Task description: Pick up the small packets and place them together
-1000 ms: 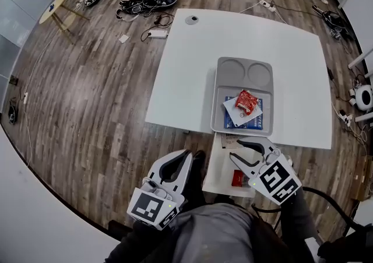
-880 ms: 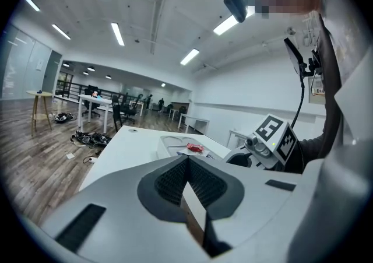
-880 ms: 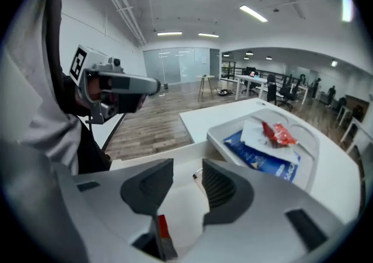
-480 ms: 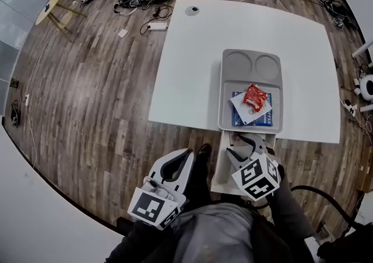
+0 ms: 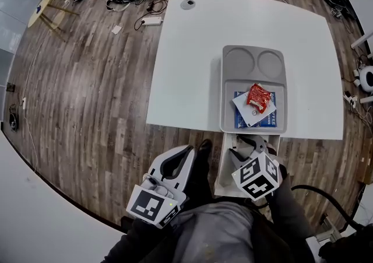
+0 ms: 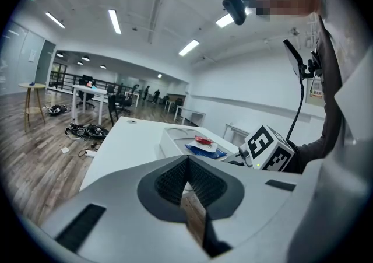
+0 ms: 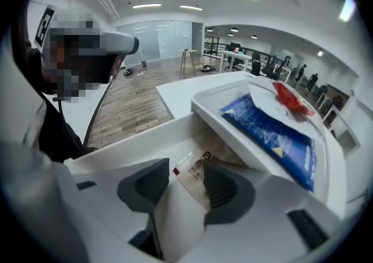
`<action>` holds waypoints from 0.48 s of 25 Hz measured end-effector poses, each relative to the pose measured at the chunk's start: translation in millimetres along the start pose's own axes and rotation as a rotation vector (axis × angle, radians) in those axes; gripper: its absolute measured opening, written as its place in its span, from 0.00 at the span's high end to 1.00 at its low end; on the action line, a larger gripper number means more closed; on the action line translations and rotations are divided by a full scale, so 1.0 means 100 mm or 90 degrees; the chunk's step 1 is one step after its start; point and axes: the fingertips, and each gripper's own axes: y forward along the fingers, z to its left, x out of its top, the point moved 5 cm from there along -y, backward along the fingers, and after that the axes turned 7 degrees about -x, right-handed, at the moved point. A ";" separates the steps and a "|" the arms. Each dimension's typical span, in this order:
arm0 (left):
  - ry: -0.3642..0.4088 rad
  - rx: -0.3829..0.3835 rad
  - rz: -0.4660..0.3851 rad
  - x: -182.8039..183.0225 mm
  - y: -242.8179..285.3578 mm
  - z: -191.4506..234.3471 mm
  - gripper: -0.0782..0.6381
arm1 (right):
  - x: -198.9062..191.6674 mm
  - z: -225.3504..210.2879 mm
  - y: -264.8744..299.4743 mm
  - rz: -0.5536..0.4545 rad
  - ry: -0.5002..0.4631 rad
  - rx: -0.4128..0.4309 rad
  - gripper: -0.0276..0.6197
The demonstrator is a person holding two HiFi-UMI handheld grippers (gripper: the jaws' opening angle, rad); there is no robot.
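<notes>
Red packet (image 5: pixel 258 95), white packet (image 5: pixel 243 105) and blue packet (image 5: pixel 239 121) lie piled in the tray (image 5: pixel 228 84). A tan packet (image 7: pixel 194 169) is still left in the box (image 5: pixel 225 175) just below the tray. The right gripper (image 7: pixel 185 189) hangs over it, its jaws just opened partway, with the packet loose between them. The left gripper (image 5: pixel 175 163), closed and empty, sits left of the box.

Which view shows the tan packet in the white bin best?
Right gripper view: the tan packet lies flat in the white bin, unblocked, between the right gripper's parted jaws, which have just been opening. Head view: that gripper covers it. Left gripper view: it isn't visible.
</notes>
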 end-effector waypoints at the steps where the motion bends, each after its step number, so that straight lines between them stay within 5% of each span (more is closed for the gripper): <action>1: 0.000 -0.002 0.001 0.00 0.01 0.00 0.91 | 0.00 0.00 0.00 0.002 0.004 0.007 0.67; 7: 0.000 -0.003 0.004 -0.01 0.01 0.00 0.91 | 0.00 0.05 0.01 -0.005 -0.005 0.029 0.92; 12: 0.007 0.007 -0.003 0.03 -0.05 -0.04 0.91 | 0.05 0.07 -0.13 -0.025 -0.023 0.019 0.94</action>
